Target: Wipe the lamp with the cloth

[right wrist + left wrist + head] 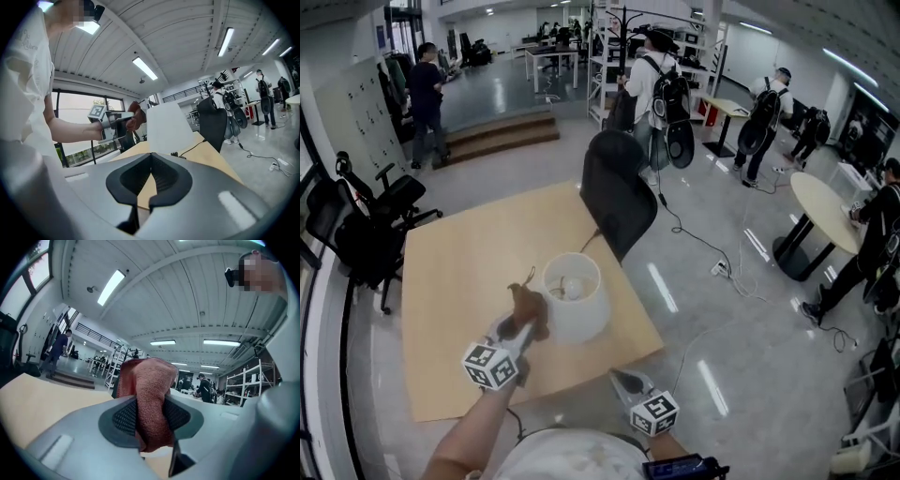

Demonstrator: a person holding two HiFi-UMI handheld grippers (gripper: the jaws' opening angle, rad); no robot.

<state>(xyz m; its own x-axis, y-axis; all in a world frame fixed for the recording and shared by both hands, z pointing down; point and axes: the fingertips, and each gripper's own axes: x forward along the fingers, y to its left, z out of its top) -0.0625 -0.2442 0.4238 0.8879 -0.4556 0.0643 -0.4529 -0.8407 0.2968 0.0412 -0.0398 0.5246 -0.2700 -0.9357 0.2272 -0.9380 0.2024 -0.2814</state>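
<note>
Head view: I'm gripping the brown cloth [528,306] in my left claw [525,324], level with the upper left side of the white lamp [575,300] shade. The lamp is standing on the wooden table [459,272], toward its near right part. The cloth is sitting just beside the shade wall, and I can't tell if it's touching. My right claw [621,378] is hanging off the near table edge, right of the lamp and well apart from it. A black chair [617,192] is standing at the far side.

Left gripper view: the jaws are clamping on a fold of the cloth [149,399], pads pressing both sides, with a wad sticking out past the tips. The lamp is not showing here.

Right gripper view: the jaws are meeting at the tips with nothing between them. The lamp [168,129] is ahead on the table, its cable [187,151] trailing at the base, and the left claw is bringing the cloth up to the shade's top left edge.

Doing it well, I judge: I'm keeping the pinch firm and laying the free wad flat on the shade. I'm wiping lightly around the wall, since the shade looks light and may tip or slide. The right claw could be steadying the far right side.
</note>
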